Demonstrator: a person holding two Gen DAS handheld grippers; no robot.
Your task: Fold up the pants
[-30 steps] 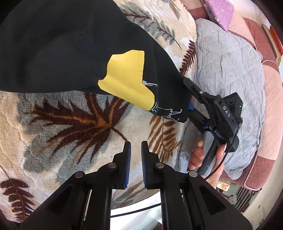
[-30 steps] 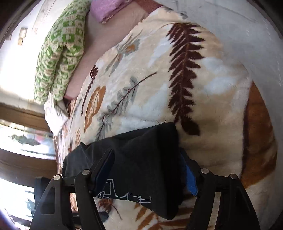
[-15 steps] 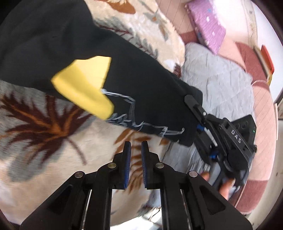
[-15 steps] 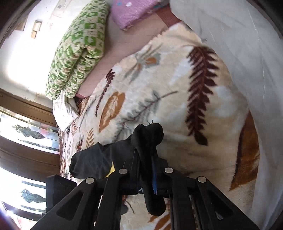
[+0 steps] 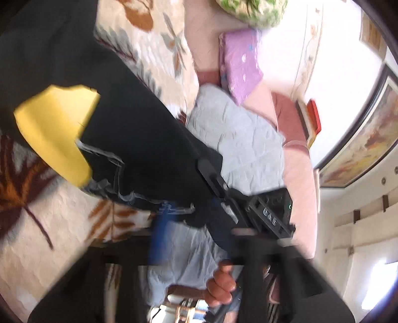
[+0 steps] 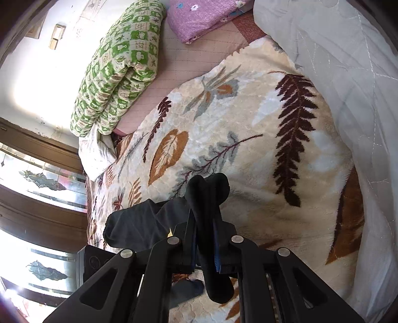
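Note:
The black pants (image 5: 139, 139) with a yellow patch (image 5: 57, 129) stretch across the leaf-patterned blanket (image 5: 49, 231). My right gripper (image 6: 205, 238) is shut on a bunched fold of the pants (image 6: 206, 196), lifting it off the blanket; in the left wrist view it (image 5: 211, 174) clamps the pants' lower corner. My left gripper (image 5: 199, 236) is motion-blurred at the bottom of its view; one blue pad (image 5: 159, 236) shows beside the pants' hem, with the jaws spread wide and nothing between them.
A grey quilt (image 5: 236, 139) lies beside the blanket. A purple pillow (image 6: 199, 15) and a green patterned quilt (image 6: 119, 67) lie at the bed's far end. A window (image 6: 37, 198) is on the left.
My left gripper has opened from shut and swung up toward the pants' hem, blurring its view. My right gripper has stayed shut on the pants and lifted them higher.

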